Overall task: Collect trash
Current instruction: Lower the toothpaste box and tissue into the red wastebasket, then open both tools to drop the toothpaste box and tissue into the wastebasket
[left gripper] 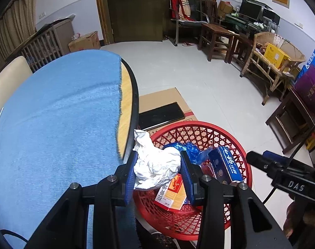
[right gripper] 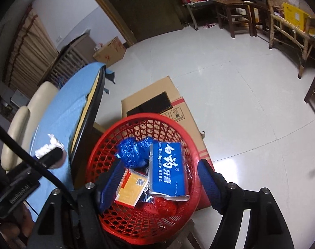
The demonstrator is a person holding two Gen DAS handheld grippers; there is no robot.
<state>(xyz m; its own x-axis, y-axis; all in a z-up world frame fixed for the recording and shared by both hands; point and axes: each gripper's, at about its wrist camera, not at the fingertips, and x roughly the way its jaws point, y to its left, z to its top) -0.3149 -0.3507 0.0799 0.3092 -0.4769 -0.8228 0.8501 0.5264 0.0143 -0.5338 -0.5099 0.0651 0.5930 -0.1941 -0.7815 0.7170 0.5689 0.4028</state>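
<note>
Crumpled white paper [left gripper: 155, 164]: pinched between the two blue pads of the left gripper, held at the table's edge, partly above the near-left rim of the basket; its upper tail sticks up past the fingertips.
Left gripper [left gripper: 157, 161]: clenched on the crumpled white paper, fingers pointing forward and slightly down, its left finger over the table edge and its right finger over the basket.
Right gripper [right gripper: 157, 176]: jaws spread wide with nothing between the pads, tilted down over the basket, one blue finger inside the near-left wall and the other just outside the right rim; in the left wrist view its black body shows to the right of the basket.
Red basket [right gripper: 95, 155]: round plastic lattice, sitting just beside the table and partly on the cardboard.
Toothpaste box [right gripper: 167, 166]: blue, lying tilted against the basket's right side.
Orange box [right gripper: 132, 188]: orange and white carton, lower in the basket, touching the toothpaste box.
Blue plastic wrap [right gripper: 130, 151]: crumpled at the far side of the basket, behind both boxes.
Table [left gripper: 128, 95]: round, dark rim, wooden top mostly under a blue cloth [left gripper: 53, 114].
Cardboard [right gripper: 157, 91]: flattened box on the floor beyond the basket, a dark flat panel [right gripper: 151, 103] lying on it.
Far side: wooden chairs [left gripper: 217, 39] along the wall.
</note>
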